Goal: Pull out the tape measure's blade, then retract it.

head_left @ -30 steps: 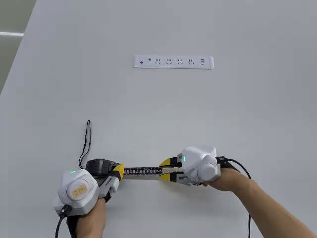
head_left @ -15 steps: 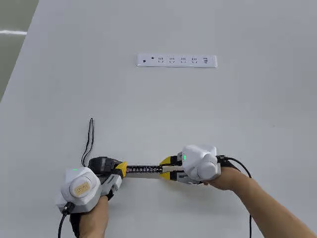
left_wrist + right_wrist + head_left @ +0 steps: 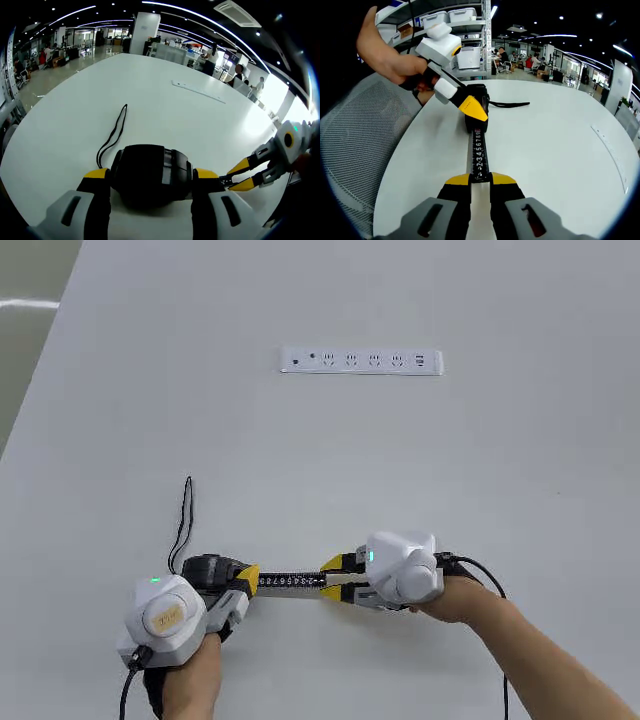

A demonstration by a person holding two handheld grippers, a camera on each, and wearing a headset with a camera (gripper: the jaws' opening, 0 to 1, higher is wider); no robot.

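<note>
both grippers clamped on a tape measure, its blade drawn out a short way between them

the chunky black tape measure case sits on the plain white table near its front edge, squeezed from both sides between the yellow-tipped jaws of the left gripper; a thin black looped wrist cord trails from the case away from the person, lying flat on the table; the narrow dark blade with white numerals runs straight out of the case toward the right gripper, low over the table; that gripper's jaws are pinched together on the blade's free end; the two grippers face each other, near but apart, each held in a hand; a long white power strip lies well apart, farther back on the table
</note>
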